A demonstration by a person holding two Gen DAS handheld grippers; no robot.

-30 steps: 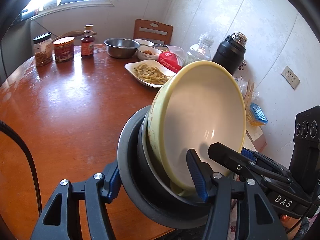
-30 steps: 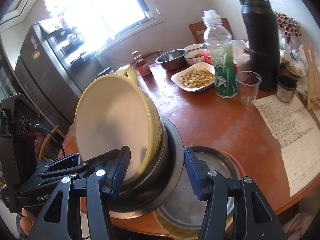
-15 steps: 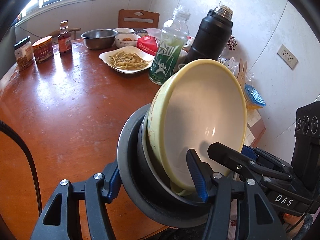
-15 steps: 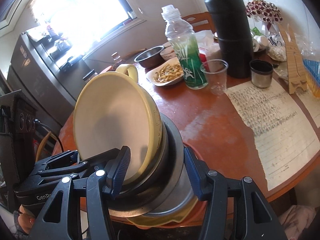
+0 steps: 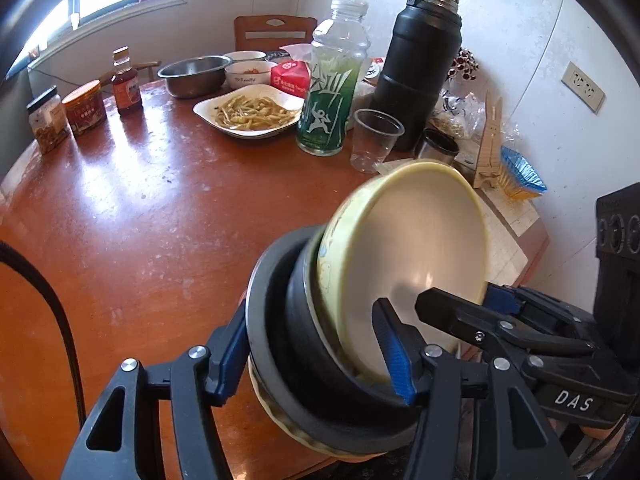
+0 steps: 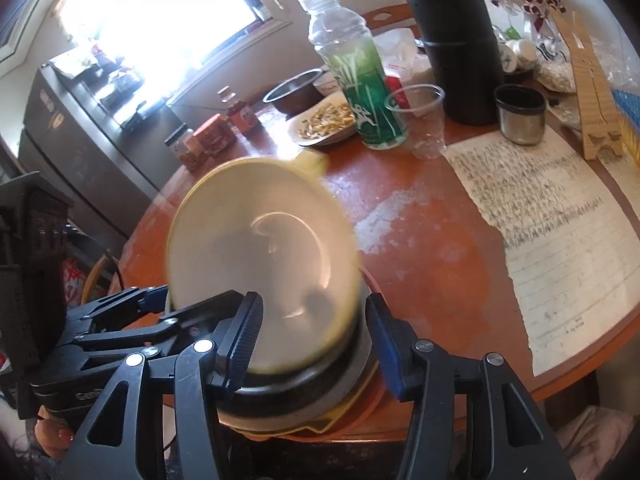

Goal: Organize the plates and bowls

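Two handheld grippers are clamping one nested stack of dishes from opposite sides at the near edge of a round reddish-brown wooden table. The left gripper is standing partly spread, its blue-padded fingers pressing on the stack: one pad is bearing on the outside of the dark grey metal bowl, the other is reaching inside the pale yellow plastic bowl nested in it. The right gripper is gripping the same stack across its opposite rim, one finger lying inside the pale yellow bowl, the other outside the dark bowl. The stack is tilting steeply, its open mouth facing away from the left gripper, and is sitting over a flat yellow plate at the table's near rim; whether it is touching the plate cannot be told.

To the left and beyond the stack, bare tabletop is lying open. Farther off, a green-labelled clear bottle, a clear plastic cup, a tall black flask and a white dish of noodles are crowding the far side. To the right, a handwritten paper sheet is covering the table up to its edge.
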